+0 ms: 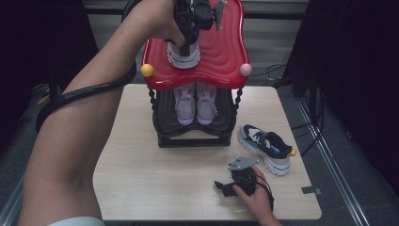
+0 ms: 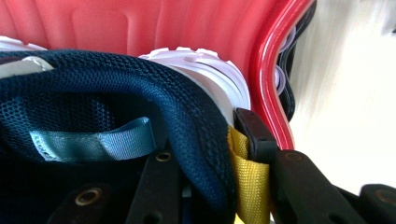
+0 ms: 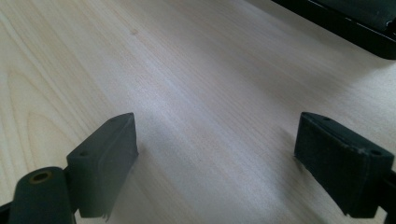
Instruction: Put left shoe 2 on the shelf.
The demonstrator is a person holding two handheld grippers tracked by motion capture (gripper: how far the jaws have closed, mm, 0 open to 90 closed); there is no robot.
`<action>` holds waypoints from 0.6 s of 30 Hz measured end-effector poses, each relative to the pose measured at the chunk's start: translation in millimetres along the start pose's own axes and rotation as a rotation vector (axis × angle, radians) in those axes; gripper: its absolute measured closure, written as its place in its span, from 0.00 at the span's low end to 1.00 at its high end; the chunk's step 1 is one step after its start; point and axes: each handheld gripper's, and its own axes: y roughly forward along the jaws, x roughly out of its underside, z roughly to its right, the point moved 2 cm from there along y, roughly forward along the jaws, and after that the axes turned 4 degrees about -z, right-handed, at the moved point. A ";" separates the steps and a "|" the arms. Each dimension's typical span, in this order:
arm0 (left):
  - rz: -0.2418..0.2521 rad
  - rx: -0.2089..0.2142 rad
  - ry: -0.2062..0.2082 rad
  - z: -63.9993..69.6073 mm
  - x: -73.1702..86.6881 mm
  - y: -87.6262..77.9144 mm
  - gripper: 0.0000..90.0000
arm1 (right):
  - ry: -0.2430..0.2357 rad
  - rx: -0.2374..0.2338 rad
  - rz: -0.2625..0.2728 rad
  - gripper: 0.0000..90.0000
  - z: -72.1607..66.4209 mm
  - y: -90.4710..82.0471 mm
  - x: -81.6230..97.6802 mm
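step: setting shoe (image 1: 183, 55) on red shelf (image 1: 226, 47) | left tool (image 1: 188, 35) clamps its collar | right tool (image 3: 217, 163) agape on desk (image 3: 187, 70) | next: release

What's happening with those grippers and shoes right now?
Left gripper shut on navy-and-white sneaker over red wavy rack shelf. Right gripper open, resting on wooden table. Nothing blocking.

The left arm reaches far forward and up, its gripper (image 1: 192, 28) pointing down with the fingers (image 2: 254, 135) closed tight. The right hand (image 1: 256, 190) rests low and near, its gripper (image 1: 225, 188) apparently lying level, pointing left, fingers (image 3: 105, 158) spread wide apart with nothing between them.
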 end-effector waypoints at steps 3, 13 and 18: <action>0.009 -0.009 -0.007 -0.8 1.2 0.4 0.79 | 0.000 0.000 0.000 0.14 0.0 0.0 0.0; 0.016 -0.012 -0.017 0.1 3.3 4.6 0.78 | 0.000 0.000 0.000 0.14 0.0 0.0 0.0; 0.013 -0.007 -0.018 1.0 4.3 4.9 0.79 | 0.000 0.000 0.000 0.14 0.0 0.0 0.0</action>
